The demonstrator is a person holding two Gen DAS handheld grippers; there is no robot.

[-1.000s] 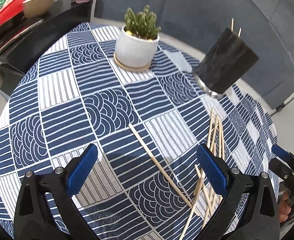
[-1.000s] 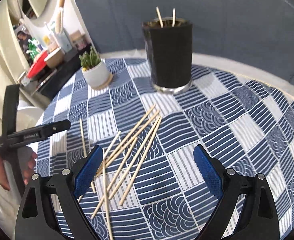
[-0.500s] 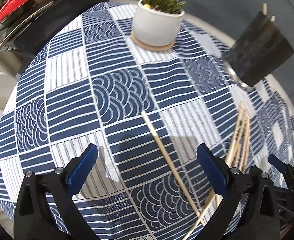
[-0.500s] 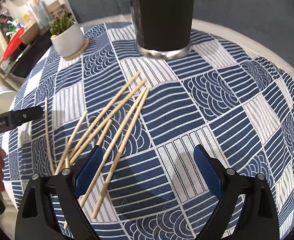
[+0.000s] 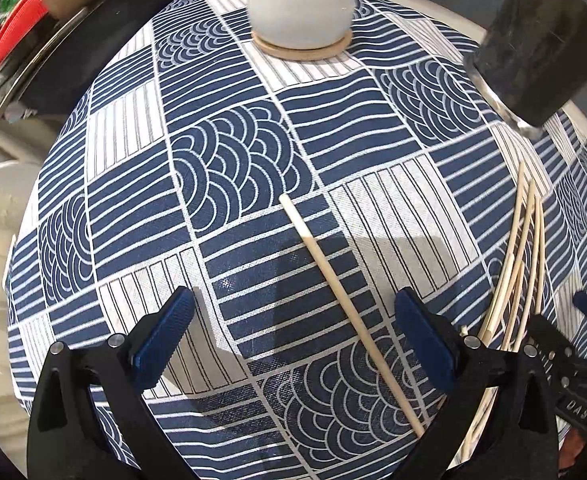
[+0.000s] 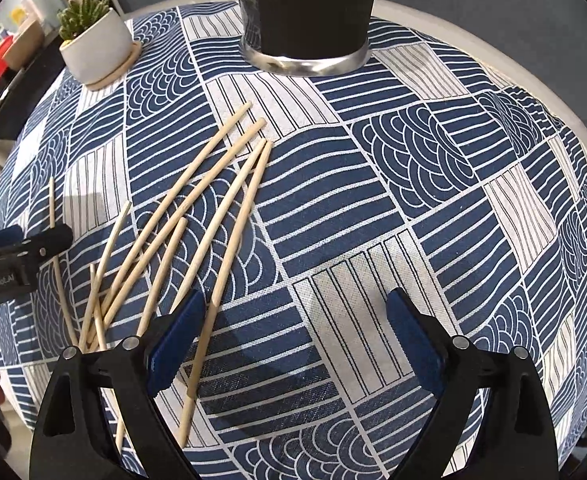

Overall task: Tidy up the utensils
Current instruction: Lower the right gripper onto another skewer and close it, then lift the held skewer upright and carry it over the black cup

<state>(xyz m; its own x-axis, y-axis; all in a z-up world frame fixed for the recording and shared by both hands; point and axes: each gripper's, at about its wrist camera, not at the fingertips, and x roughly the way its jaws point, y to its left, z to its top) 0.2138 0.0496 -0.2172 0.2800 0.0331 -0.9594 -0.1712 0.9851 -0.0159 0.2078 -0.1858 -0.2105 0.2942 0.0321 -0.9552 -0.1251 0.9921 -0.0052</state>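
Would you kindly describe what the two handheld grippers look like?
Both the left gripper and right gripper have black plastic bodies with silver screws and ribbed blue pads on the jaws. The left one's side reads "GenRobot.AI" in white. No cables show.

The tablecloth (image 5: 229, 168) on the bench is woven cloth, matt, with a visible weave. The chopsticks (image 6: 213, 184) are pale bare wood, smooth and dull. The dark holder (image 6: 309, 4) looks matt, with a shiny metal ring at its base. The plant pot (image 5: 299, 4) is smooth white ceramic on a wooden-looking coaster (image 5: 305, 50).
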